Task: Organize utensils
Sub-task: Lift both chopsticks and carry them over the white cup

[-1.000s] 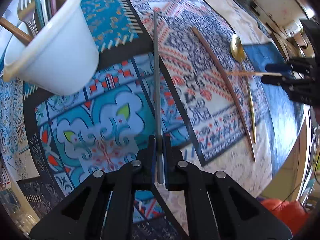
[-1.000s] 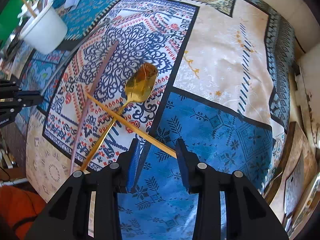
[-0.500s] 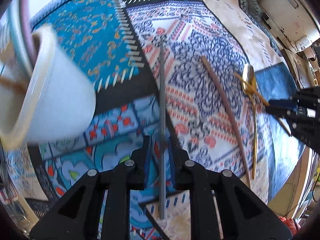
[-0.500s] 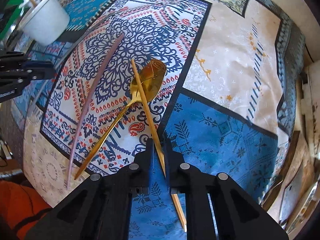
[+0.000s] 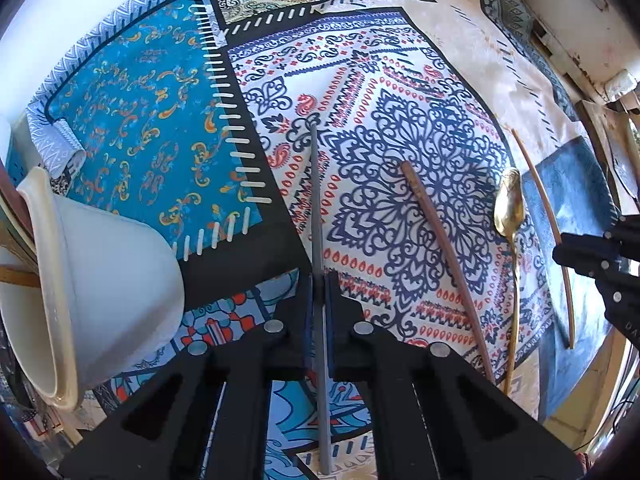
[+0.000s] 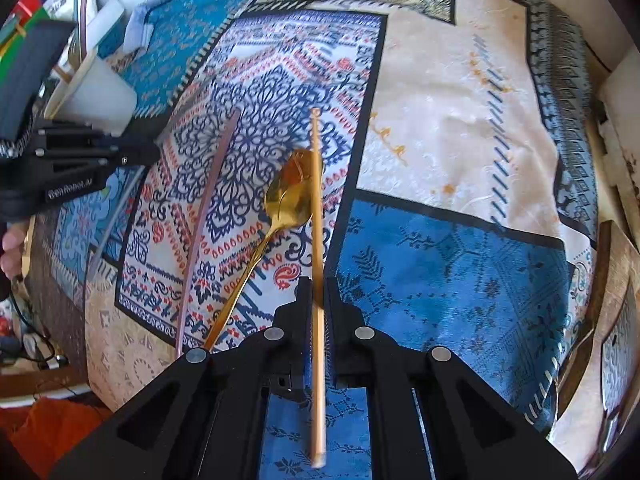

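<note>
My left gripper point(image 5: 319, 284) is shut on a grey chopstick point(image 5: 316, 184) and holds it above the patterned cloth, beside a white cup point(image 5: 116, 280) with utensils in it. My right gripper point(image 6: 317, 290) is shut on a light wooden chopstick point(image 6: 316, 200), lifted above a gold spoon point(image 6: 288, 196). A brown chopstick point(image 5: 440, 256) and the gold spoon point(image 5: 509, 208) lie on the cloth. The wooden chopstick point(image 5: 548, 220) and right gripper point(image 5: 600, 256) show at the right of the left wrist view. The white cup point(image 6: 100, 96) and left gripper point(image 6: 92, 152) show at the left of the right wrist view.
A patchwork cloth point(image 6: 460, 120) covers the table. The table's front edge point(image 6: 120, 380) runs at the lower left of the right wrist view, with an orange thing point(image 6: 52, 420) below it. Clutter and a white wall point(image 5: 580, 8) stand at the far side.
The right gripper closed on the wooden chopstick and lifted it off the spoon. The left gripper moved with the grey chopstick, so the cup now sits lower left in its view.
</note>
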`<control>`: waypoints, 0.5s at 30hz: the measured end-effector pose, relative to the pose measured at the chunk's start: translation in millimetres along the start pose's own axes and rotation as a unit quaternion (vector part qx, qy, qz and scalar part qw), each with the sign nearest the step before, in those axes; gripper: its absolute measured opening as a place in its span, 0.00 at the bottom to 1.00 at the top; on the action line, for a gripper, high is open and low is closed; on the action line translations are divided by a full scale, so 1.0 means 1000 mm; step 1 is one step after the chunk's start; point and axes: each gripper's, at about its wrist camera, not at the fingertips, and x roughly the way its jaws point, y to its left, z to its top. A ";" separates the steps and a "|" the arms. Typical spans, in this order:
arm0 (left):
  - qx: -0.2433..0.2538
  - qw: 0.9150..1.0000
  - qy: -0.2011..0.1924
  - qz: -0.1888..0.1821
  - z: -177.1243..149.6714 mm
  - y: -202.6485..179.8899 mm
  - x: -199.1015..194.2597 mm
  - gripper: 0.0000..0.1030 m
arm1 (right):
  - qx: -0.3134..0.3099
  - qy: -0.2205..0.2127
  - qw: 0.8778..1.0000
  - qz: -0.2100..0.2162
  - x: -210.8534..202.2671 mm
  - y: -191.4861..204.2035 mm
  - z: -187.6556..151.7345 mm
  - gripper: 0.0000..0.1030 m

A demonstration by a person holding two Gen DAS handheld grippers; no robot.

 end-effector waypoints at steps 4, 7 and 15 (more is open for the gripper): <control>0.006 1.000 -0.008 0.007 -0.004 -0.003 -0.004 0.03 | 0.015 -0.023 1.000 -0.001 -0.016 -0.005 0.002 0.05; 0.002 1.000 -0.020 0.003 -0.023 -0.005 -0.015 0.03 | 0.025 -0.044 0.999 0.000 -0.030 -0.006 0.003 0.05; -0.013 0.996 -0.086 0.016 -0.040 -0.010 -0.055 0.03 | 0.031 -0.104 0.994 -0.007 -0.072 0.011 0.005 0.05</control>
